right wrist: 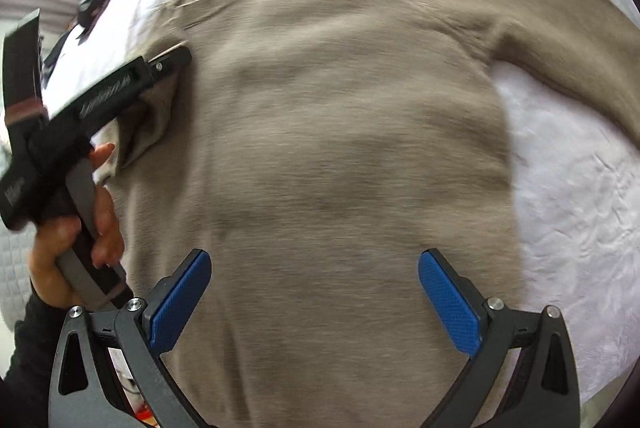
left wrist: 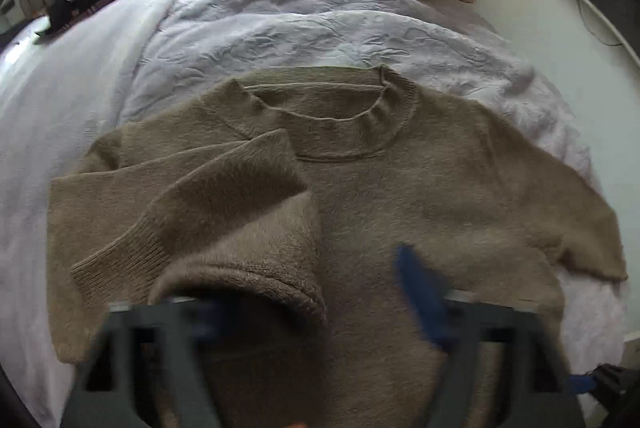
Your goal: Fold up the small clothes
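So the fuzzy tan knit sweater (left wrist: 400,188) lies flat on the lilac bedspread (left wrist: 280,20), both grippers spread wide, nothing between them: left gripper (left wrist: 320,292), right gripper (right wrist: 314,292).

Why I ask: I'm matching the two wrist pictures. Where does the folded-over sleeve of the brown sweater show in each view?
Left wrist: folded sleeve lies left of centre, below the collar, cuff toward lower left.
Right wrist: only a fold of it shows at the left edge, beside the left tool.
Shared landmark: the white bedspread.
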Demonstrator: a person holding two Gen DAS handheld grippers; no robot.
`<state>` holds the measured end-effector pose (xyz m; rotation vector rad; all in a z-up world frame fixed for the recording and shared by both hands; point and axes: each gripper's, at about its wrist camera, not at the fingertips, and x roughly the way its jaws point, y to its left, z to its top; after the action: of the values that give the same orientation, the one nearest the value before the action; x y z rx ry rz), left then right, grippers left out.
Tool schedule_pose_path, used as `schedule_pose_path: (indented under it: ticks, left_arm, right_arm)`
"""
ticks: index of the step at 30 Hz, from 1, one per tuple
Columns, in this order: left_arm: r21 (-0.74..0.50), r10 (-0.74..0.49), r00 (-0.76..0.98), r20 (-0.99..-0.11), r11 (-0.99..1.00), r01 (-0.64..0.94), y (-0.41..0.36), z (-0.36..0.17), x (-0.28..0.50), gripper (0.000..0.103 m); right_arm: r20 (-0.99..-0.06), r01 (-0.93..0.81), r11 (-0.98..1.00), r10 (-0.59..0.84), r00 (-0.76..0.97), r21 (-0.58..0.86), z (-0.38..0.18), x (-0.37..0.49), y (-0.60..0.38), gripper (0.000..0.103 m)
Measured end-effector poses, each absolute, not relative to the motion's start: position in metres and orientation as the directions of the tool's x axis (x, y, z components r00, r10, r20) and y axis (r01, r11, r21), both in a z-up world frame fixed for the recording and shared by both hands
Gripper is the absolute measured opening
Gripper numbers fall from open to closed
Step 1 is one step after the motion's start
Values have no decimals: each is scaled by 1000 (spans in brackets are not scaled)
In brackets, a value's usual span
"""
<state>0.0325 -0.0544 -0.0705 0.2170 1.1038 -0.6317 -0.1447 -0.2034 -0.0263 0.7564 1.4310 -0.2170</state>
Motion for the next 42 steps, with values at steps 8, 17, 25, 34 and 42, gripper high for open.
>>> schedule_pose_path:
  ticks: [8,17,25,34,42]
  left_arm:
    - [-57,-312,443,-840,864,500,35,-17,24,97]
    - [23,-91,435,-896,968,250,140,-47,66,97]
    - [-51,-104,325,-940,985,166,148,-91,111,97]
    - [2,-68,332,-941,979,206,143,-95,111,97]
    - [21,-58,365,-929,978,209,126,-77,117,97]
  right_arm:
    - [-968,348,920,100,230,178,7,-96,-186,103]
    - [-881,-343,880,-155,446,-328,1,4,-42,102]
    - [-924,-350,912,-73,375,-214,-29,46,-37,7]
    - [-843,568,673,161,513,474,-28,-19,-255,7]
    - [-743,625,403,319,589,669,-68,-59,-290,74]
